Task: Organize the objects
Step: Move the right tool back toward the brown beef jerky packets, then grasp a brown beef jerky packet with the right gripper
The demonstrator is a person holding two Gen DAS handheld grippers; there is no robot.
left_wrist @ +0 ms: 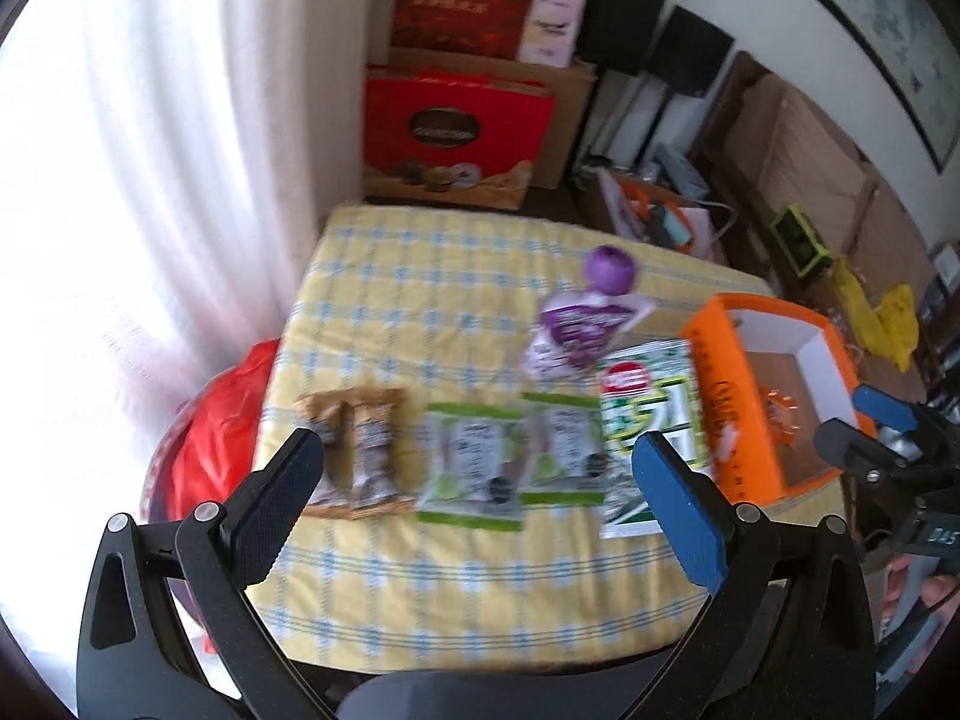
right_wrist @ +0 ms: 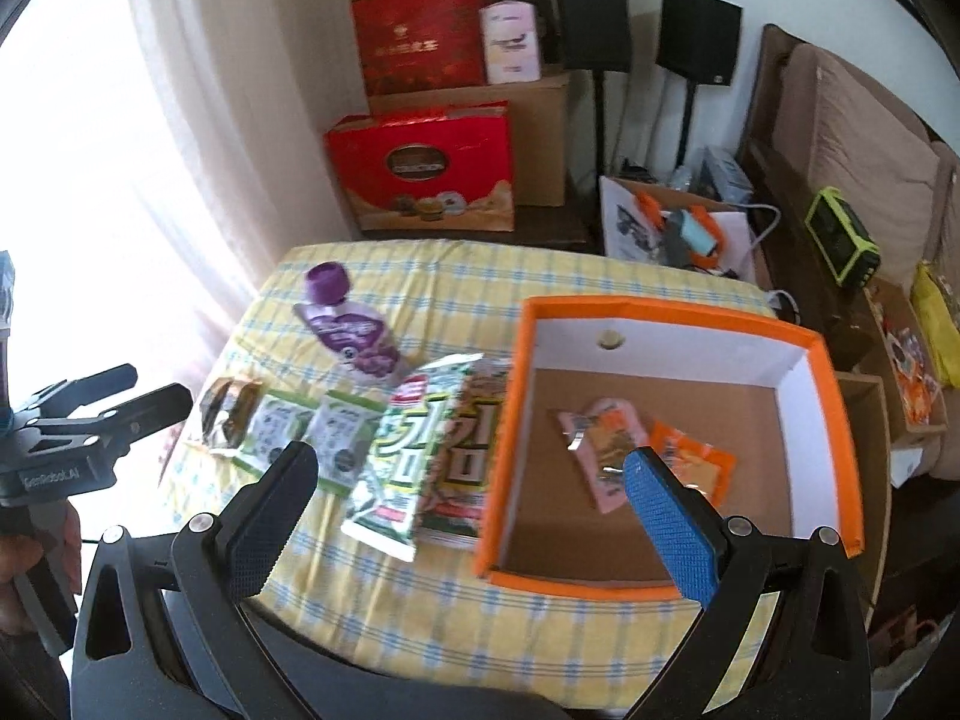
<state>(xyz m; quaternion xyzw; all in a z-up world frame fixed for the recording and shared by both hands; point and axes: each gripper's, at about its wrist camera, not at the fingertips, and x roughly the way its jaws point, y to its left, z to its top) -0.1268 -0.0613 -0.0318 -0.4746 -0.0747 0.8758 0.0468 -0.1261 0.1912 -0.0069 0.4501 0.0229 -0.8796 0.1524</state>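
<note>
In the left wrist view, your left gripper [left_wrist: 474, 480] hangs released and empty above the row of snacks at mid-frame: the brown packets [left_wrist: 357, 450] at left, the two green sachets [left_wrist: 504, 459] in the middle, the seaweed pack [left_wrist: 651, 414] to their right, touching the orange box [left_wrist: 729, 402]. The purple pouch [left_wrist: 579, 324] lies just above the row.

In the right wrist view, your right gripper [right_wrist: 471, 516] is likewise spread wide with nothing held, poised over the seam between the seaweed pack [right_wrist: 408, 450] and the orange box [right_wrist: 504, 438]. Two packets [right_wrist: 606, 450] already lie inside, at centre right.

You look mid-sort, between picks. Next, I judge, you should lower onto one flat packet and pinch an edge, since these lie thin against the cloth [right_wrist: 540, 630].
</note>
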